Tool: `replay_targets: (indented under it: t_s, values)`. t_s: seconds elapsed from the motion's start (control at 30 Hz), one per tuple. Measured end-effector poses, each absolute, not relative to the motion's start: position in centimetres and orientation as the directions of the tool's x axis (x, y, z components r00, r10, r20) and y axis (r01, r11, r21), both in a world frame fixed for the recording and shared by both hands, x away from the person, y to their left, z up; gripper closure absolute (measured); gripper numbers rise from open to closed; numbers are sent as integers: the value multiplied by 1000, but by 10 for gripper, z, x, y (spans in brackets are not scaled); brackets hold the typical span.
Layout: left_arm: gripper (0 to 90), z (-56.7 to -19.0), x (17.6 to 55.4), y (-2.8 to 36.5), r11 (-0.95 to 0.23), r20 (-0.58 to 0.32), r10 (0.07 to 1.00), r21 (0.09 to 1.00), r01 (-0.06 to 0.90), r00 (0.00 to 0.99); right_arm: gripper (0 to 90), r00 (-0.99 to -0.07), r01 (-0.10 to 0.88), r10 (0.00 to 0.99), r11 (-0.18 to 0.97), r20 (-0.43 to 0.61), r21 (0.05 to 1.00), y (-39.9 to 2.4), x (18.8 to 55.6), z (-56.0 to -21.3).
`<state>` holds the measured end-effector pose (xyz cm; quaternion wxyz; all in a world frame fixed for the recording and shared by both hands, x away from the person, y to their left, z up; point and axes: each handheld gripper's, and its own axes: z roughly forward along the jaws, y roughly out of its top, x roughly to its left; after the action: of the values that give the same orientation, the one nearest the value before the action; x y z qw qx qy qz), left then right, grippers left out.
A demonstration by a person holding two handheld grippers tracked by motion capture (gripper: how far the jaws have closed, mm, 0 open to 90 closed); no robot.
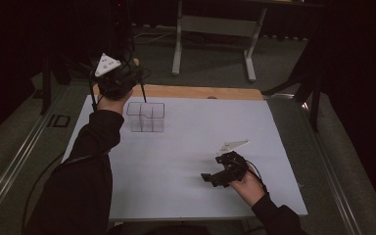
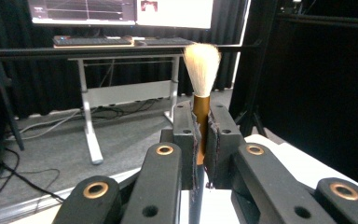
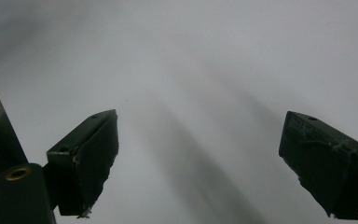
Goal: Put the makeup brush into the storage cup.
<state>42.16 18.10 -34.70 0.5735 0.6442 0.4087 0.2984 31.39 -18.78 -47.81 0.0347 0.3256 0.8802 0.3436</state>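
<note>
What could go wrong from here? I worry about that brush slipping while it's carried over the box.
The left gripper pinches the brush on its thin gold handle, bristles up; it could pivot or slide out. Its dark lower end hangs above the clear box, whose light walls and divider it might catch or tip. The right gripper rests open, apart from the box, not steadying it.

The brush (image 2: 202,109) handle is hidden between the left gripper (image 2: 201,140) pads and cut off at the bottom edge; far monitors (image 2: 121,11) are cropped above.
</note>
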Motion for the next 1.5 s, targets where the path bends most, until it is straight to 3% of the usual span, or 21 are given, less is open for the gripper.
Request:
replay_targets:
  t_s: [0.33, 1.5]
  values:
    - [841, -352, 434, 180, -32, -48, 868, 988, 152, 495, 115, -787, 547, 598, 561, 151, 621, -187, 313, -479]
    - [840, -398, 455, 189, -2, -101, 872, 978, 210, 479, 115, -784, 548, 602, 554, 154, 627, -189, 313, -479]
